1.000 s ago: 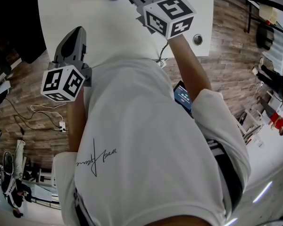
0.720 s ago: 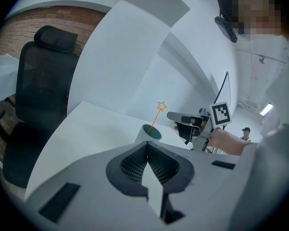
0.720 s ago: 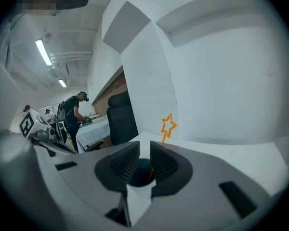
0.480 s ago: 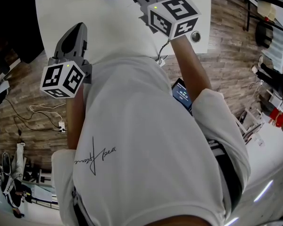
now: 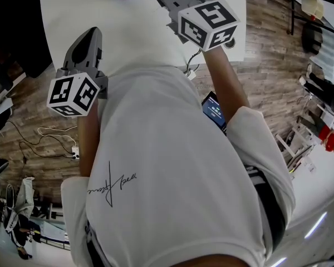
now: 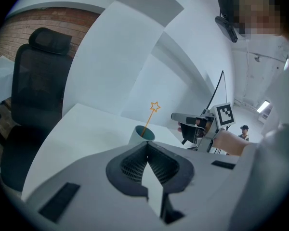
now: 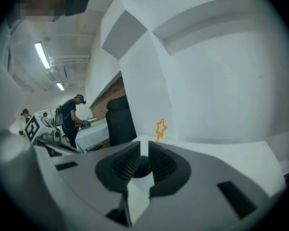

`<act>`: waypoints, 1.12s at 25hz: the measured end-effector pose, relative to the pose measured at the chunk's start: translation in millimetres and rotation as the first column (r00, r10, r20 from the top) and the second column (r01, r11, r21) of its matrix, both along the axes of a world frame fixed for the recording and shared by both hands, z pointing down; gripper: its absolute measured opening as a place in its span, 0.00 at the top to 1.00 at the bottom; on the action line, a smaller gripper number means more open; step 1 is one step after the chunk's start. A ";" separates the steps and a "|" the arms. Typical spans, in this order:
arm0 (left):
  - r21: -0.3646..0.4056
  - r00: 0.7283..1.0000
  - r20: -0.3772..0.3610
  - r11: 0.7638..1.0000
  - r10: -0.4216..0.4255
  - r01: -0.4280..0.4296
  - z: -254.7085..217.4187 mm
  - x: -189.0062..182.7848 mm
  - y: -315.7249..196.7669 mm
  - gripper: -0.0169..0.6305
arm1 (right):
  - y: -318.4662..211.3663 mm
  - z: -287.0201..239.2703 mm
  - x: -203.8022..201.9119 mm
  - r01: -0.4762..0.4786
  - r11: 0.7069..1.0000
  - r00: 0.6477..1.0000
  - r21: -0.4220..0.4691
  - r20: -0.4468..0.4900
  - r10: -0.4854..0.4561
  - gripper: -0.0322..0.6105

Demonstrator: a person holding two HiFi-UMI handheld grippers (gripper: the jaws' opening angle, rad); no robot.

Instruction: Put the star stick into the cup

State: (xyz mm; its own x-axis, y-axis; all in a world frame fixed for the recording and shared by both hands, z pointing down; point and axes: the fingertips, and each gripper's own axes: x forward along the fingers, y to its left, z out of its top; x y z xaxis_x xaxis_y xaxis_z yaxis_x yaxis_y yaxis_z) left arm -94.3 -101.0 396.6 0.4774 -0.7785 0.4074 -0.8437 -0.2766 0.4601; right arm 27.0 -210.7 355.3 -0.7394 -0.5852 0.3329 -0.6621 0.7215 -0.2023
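The star stick (image 6: 147, 124) is orange, the cup (image 6: 135, 137) looks pale teal, the table (image 6: 77, 129) white, the chair (image 6: 38, 81) black

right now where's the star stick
In the left gripper view the star stick stands tilted in the cup on the white table, near the view's middle, with the right gripper to its right.

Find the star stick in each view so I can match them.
Head view: not made out.
Left gripper view: star stick at centre, standing in the cup.
Right gripper view: star stick at centre, star end up.
Shared landmark: black chair, left of it in both gripper views.
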 end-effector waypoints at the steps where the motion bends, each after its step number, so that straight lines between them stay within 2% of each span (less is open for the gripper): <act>1: 0.003 1.000 0.000 1.000 0.002 -0.002 -0.6 1.6 0.1 0.96 | 1.3 -1.6 2.1 -0.002 1.000 1.000 0.003 0.002 0.002 0.86; 24: 0.035 0.998 -0.005 0.998 0.062 -0.062 -9.8 24.6 2.5 0.96 | 31.5 -13.0 36.8 -0.044 0.999 0.999 0.007 0.007 0.044 0.90; 28: 0.040 0.997 -0.028 0.997 0.069 -0.067 -13.5 27.6 2.9 0.96 | 36.2 -14.7 43.0 -0.056 0.998 0.998 0.009 -0.002 0.056 0.91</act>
